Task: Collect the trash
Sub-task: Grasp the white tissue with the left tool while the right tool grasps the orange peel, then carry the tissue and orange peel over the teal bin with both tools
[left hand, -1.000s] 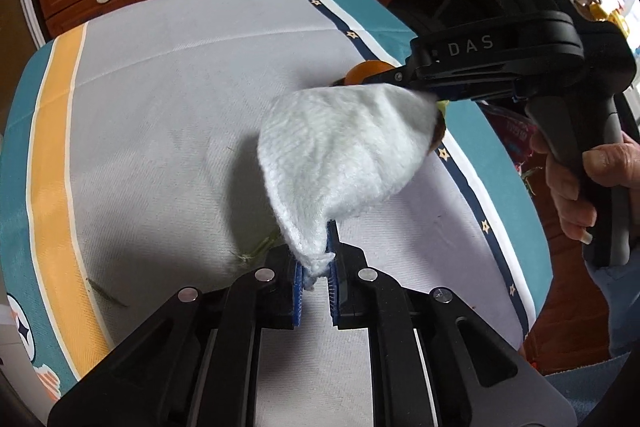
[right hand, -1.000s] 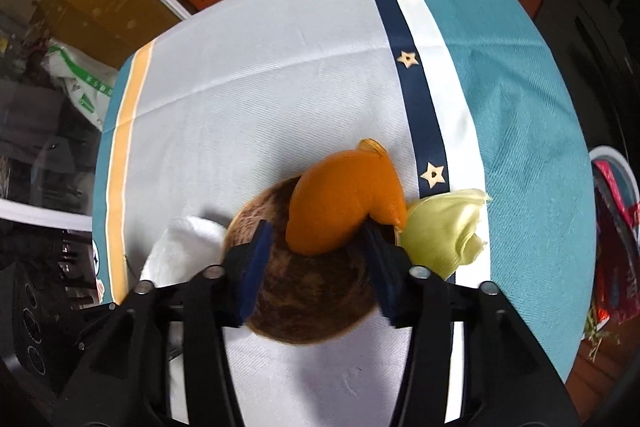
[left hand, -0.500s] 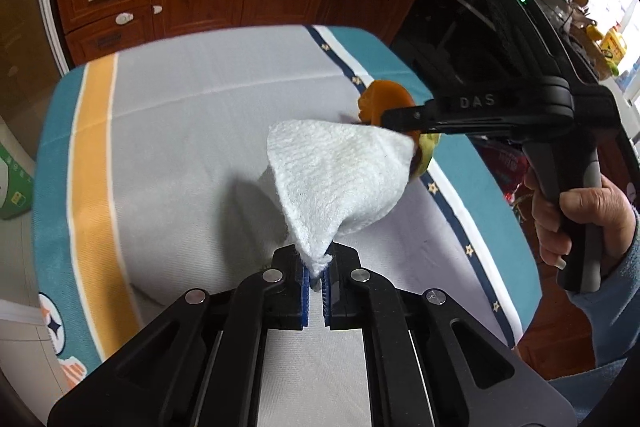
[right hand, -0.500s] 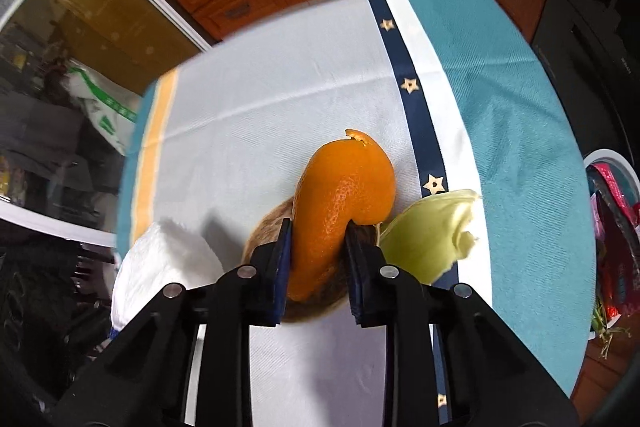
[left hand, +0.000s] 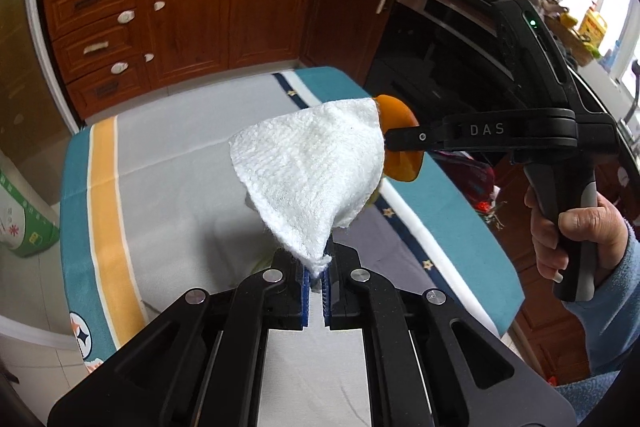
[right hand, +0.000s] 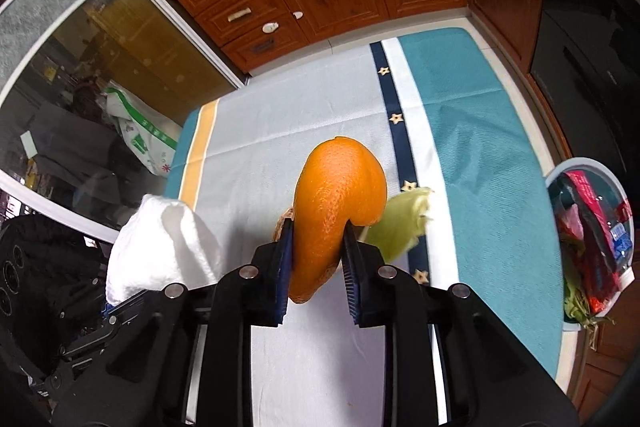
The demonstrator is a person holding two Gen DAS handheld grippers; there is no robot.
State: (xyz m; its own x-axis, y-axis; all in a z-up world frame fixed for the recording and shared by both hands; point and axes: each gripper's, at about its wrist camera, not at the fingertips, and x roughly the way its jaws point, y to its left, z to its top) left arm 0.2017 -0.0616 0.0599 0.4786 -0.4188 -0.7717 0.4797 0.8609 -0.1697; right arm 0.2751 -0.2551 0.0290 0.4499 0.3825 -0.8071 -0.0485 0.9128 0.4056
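My left gripper point(left hand: 316, 275) is shut on a corner of a white paper towel point(left hand: 308, 171), held well above the table. My right gripper point(right hand: 318, 251) is shut on an orange peel point(right hand: 336, 203), also raised above the table. The right gripper point(left hand: 404, 141) with the orange peel point(left hand: 394, 117) shows in the left wrist view just behind the towel. The towel point(right hand: 160, 243) shows at the left of the right wrist view. A pale green leaf scrap point(right hand: 400, 223) lies on the tablecloth point(right hand: 304, 115) beside the peel. A brown object point(right hand: 285, 223) is mostly hidden behind the peel.
A bin point(right hand: 592, 235) holding red wrappers and green scraps stands off the table's right edge. Wooden cabinets point(left hand: 192, 11) stand beyond the far edge. A green and white bag point(right hand: 140, 135) sits on the floor to the left.
Both grippers have risen from the table. The right gripper closed on the orange peel and lifted it off the brown object. The left lifted the towel higher.
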